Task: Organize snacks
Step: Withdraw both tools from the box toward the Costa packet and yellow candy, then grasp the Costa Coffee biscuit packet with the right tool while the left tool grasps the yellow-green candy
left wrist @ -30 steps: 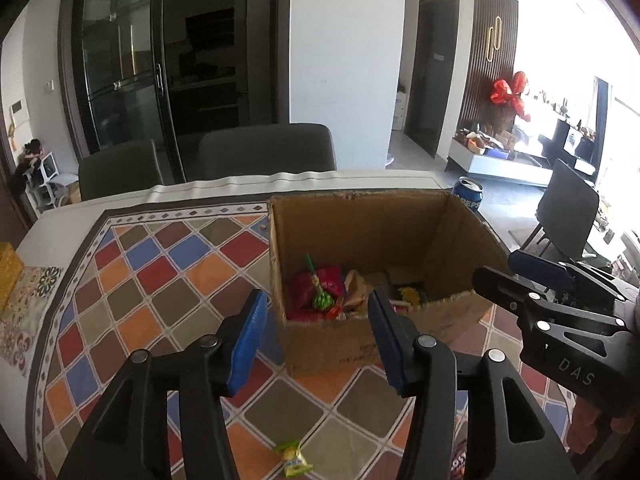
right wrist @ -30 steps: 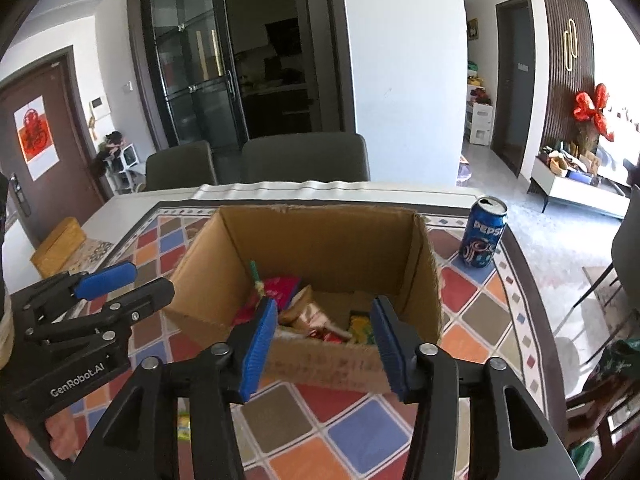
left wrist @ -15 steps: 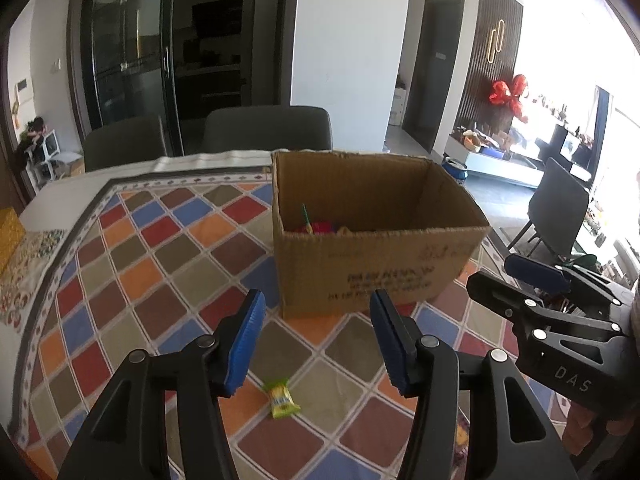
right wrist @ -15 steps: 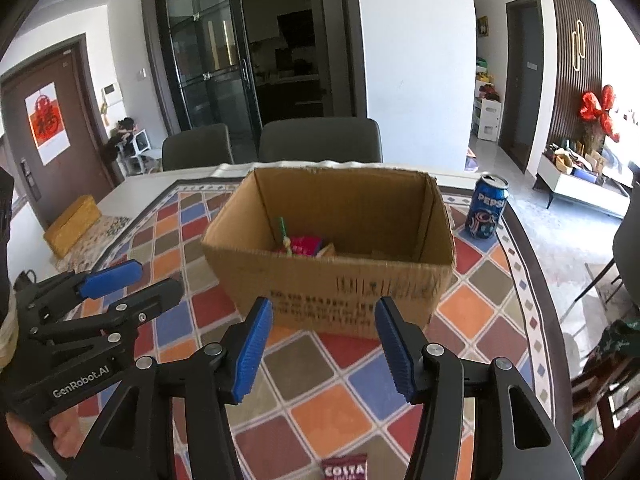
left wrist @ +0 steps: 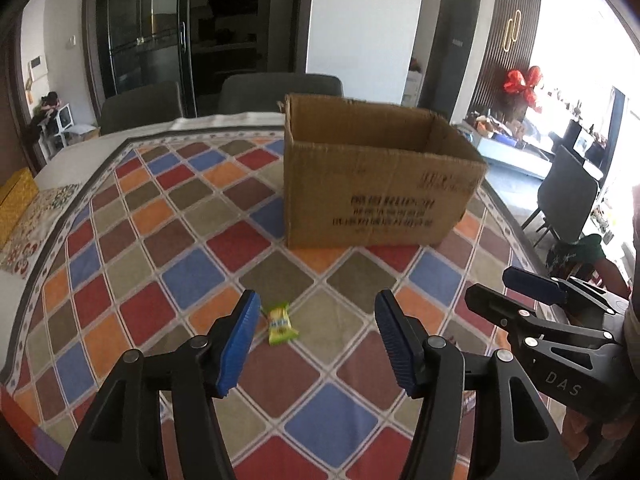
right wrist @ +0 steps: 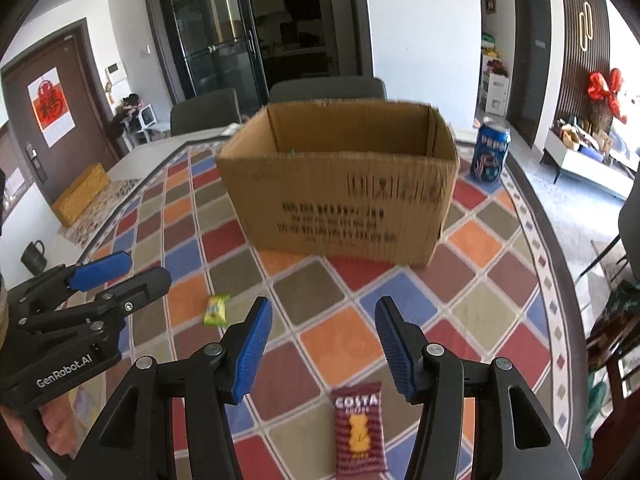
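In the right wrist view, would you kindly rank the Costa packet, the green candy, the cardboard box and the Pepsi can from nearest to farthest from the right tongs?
1. Costa packet, just below the right tongs.
2. Green candy, to the left.
3. Cardboard box, straight ahead.
4. Pepsi can, beyond the box's right corner.

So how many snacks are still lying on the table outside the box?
2: a green candy left of the middle, and a dark red Costa packet nearest the camera. More may be hidden inside the cardboard box.
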Demonstrator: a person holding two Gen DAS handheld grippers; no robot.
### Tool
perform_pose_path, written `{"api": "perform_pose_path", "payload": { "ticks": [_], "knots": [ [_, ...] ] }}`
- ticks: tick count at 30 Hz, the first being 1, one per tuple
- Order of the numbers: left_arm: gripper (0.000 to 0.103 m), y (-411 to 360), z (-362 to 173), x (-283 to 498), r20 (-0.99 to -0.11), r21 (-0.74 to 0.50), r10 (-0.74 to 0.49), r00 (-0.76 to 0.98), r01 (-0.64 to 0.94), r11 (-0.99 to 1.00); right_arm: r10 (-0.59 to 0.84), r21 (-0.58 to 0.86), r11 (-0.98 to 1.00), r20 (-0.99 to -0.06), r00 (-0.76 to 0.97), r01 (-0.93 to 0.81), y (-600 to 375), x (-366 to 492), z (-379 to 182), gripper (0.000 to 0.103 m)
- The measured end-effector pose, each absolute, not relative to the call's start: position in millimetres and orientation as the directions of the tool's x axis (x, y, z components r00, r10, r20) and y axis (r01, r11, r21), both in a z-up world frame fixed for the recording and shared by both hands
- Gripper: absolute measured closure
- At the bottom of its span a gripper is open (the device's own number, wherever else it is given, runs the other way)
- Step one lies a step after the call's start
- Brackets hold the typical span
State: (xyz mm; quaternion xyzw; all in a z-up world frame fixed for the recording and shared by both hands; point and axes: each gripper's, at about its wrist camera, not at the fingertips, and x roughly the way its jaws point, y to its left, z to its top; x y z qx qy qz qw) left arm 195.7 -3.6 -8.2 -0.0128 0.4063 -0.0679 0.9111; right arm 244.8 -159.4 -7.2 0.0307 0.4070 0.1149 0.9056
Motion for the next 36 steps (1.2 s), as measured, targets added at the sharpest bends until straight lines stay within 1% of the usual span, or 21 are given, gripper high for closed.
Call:
{"api": "perform_pose_path", "payload": {
  "ticks": [17, 25, 36],
  "knots": [
    [0.042, -24.6, -65.1, 170.5, -0.838, -0.059, -0.124, 0.531, 0.137, 0.989, 0.235, 0.161, 0.969, -0.828, 0.509, -0.187, -164.6, 212.2, -64.5, 0.048],
    [0.041, -40.6, -85.2, 166.9, -0.868, -0.03, -0.113, 0.484, 0.175, 0.984, 0.23, 0.177, 0.972, -0.86, 0.455, -0.156, -174.5, 209.8, -90.8, 0.048],
    [0.041, -48.9, -100.8, 167.4, -0.886, -0.002, -0.091, 0.454, 0.192, 0.981, 0.198, 0.151, 0.978, -0.884, 0.423, -0.144, -179.0, 211.3, -113.0, 0.048]
  ]
}}
